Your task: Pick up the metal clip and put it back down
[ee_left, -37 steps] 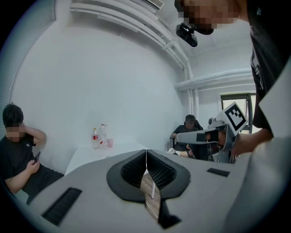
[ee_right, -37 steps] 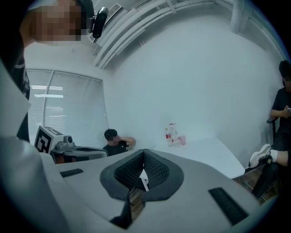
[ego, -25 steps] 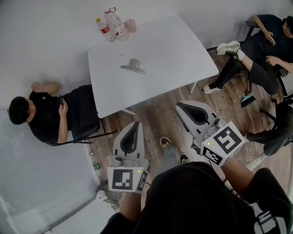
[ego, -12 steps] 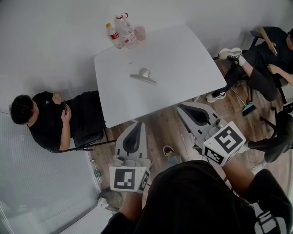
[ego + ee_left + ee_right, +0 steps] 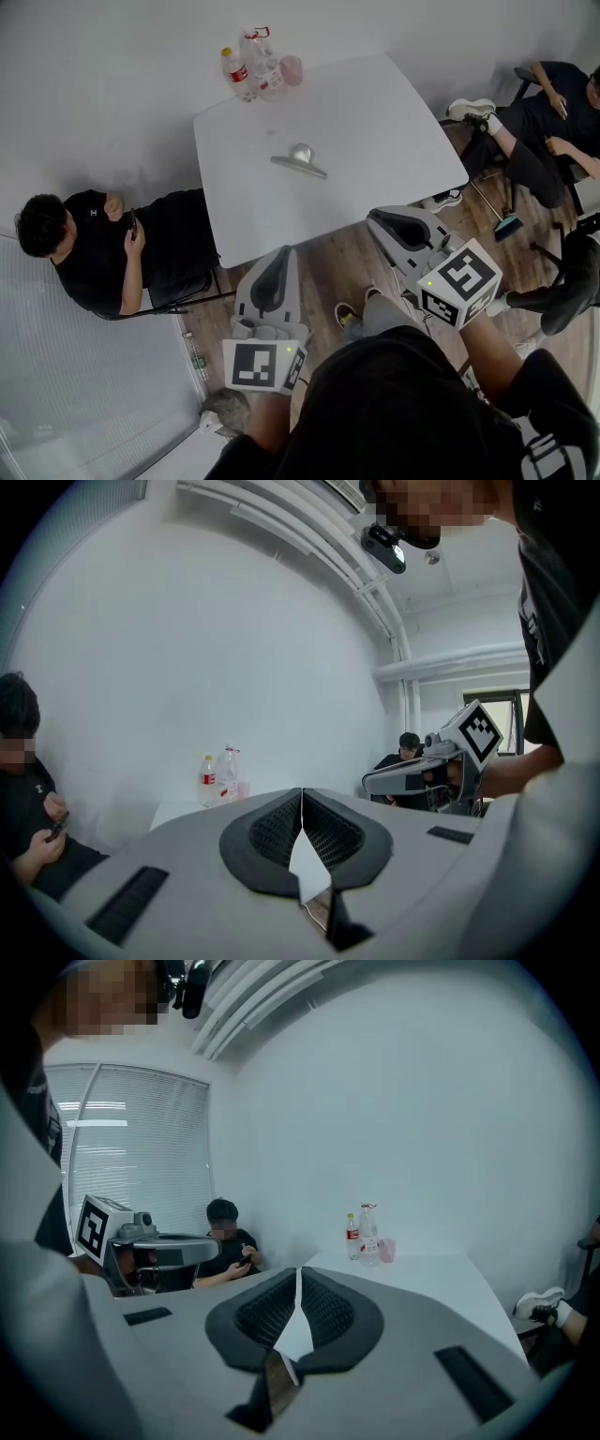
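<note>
Silver metal clip point(image 5: 299, 159) lies on the white bench point(image 5: 375, 112), at 12 o'clock from the person. The left gripper point(image 5: 274, 267) and right gripper point(image 5: 389, 223) hang well apart from it, fingers pressed together on nothing. Picking up is not begun. Next, I think, one must reach and open.

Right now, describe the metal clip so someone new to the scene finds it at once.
Start at the big white table. Near its middle, alone on the bare top, lies the metal clip. It is low, grey and shiny, while the bottles and pink cup stand clustered at the far left corner.
</note>
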The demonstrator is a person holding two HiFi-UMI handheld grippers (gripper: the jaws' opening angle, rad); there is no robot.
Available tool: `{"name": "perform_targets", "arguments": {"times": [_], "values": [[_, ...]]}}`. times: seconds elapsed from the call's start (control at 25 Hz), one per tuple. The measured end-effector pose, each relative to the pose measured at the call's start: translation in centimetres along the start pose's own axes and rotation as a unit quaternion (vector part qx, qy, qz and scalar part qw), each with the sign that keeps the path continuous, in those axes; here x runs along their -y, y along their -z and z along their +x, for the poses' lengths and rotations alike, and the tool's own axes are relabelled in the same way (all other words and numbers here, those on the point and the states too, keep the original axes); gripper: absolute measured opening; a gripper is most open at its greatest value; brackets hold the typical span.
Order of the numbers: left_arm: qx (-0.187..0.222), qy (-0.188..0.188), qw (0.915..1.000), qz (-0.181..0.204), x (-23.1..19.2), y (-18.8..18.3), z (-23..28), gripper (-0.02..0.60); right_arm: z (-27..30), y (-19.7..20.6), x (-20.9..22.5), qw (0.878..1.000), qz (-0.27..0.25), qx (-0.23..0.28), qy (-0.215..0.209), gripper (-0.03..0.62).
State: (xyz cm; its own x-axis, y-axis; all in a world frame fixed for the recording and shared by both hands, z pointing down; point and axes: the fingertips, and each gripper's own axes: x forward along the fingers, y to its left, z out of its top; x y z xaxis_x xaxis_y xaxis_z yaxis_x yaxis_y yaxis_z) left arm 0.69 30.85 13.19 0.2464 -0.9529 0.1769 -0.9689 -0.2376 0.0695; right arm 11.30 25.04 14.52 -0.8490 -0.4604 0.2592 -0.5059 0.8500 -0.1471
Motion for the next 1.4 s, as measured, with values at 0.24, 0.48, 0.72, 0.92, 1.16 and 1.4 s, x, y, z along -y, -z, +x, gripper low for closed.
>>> {"name": "perform_targets", "arguments": {"times": [0.24,0.48,0.72,0.92,1.16,1.4], "values": [[-0.004,-0.003,1.0,-0.002,-0.8,0.0,0.9,0.023,0.7,-0.5,0.2,1.0,0.007,-0.002,-0.016,0.02],[-0.007,-0.008,0.9999,0.0,-1.8,0.0,2.6,0.023,1.7,-1.4,2.2,0.999,-0.025,0.021,-0.004,0.018],[-0.017,-0.018,0.9997,0.002,-4.0,-0.1,5.7,0.023,5.1,-1.5,5.1,0.999,0.021,0.023,-0.027,0.018],[-0.021,-0.027,0.9994,0.004,-6.3,-0.3,8.8,0.023,8.2,-2.4,7.8,0.999,0.01,0.023,-0.026,0.018],[-0.024,-0.032,0.9992,0.006,-8.5,-1.3,13.4,0.021,11.3,-3.7,11.9,0.999,0.011,0.014,-0.026,0.018],[-0.03,-0.039,0.9987,0.008,-10.7,-1.4,17.1,0.023,14.3,-4.3,14.9,0.999,0.017,0.014,-0.036,0.018]]}}
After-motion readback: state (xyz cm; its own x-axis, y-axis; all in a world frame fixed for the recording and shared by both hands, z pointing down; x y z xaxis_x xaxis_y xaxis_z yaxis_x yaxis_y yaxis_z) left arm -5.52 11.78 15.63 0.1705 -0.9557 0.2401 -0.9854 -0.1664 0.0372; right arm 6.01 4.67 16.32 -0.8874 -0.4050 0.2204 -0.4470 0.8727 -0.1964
